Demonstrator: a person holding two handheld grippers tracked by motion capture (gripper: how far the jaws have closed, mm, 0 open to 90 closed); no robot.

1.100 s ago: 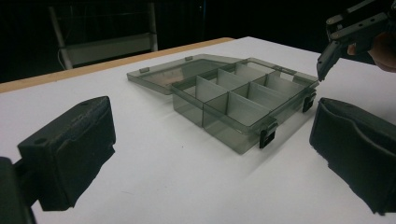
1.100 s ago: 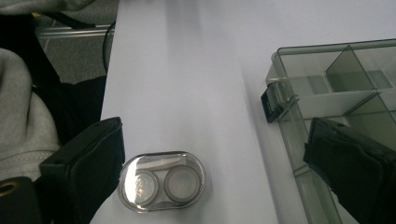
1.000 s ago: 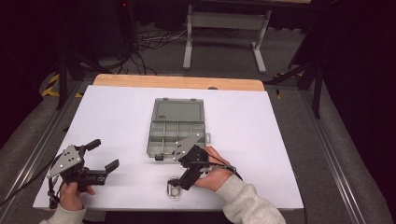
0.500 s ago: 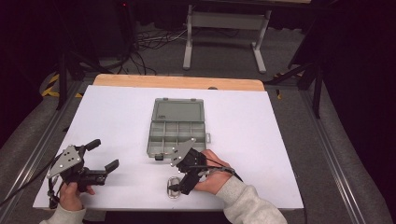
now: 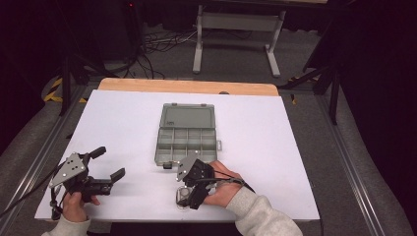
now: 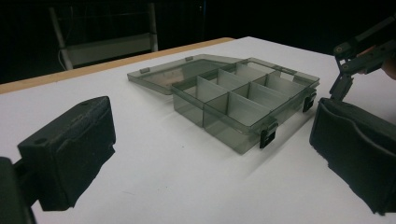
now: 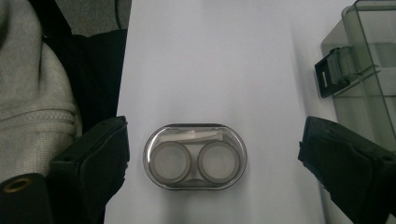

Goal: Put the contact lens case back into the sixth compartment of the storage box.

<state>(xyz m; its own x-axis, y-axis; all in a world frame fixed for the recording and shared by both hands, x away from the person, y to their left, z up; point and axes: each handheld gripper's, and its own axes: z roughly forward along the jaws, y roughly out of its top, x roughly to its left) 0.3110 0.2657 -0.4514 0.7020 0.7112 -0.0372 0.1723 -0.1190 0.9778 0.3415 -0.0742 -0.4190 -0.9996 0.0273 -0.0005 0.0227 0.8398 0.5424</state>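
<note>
A small clear oval contact-lens case [image 7: 195, 156] with two round caps lies flat on the white table near the front edge [image 5: 182, 196]. My right gripper [image 7: 214, 129] hangs over it, open, one jaw on each side and neither touching it; the same gripper [image 5: 189, 189] sits just in front of the box. A grey see-through compartment box [image 5: 187, 132] lies open mid-table, lid folded back, its cells [image 6: 243, 95] looking empty. At the front left my left gripper [image 5: 109, 162] is open and holds nothing; it [image 6: 210, 140] faces the box.
The white sheet [image 5: 295, 147] covers the table, and a wooden strip [image 5: 187, 86] runs along the far edge. The box's black latch [image 7: 329, 72] is close to the right jaw. A grey sleeve [image 7: 28, 93] lies left of the lens case. The right gripper [image 6: 362, 49] stands past the box.
My right gripper has moved a little toward the front edge and come down over the lens case. The left gripper and the box have stayed put.
</note>
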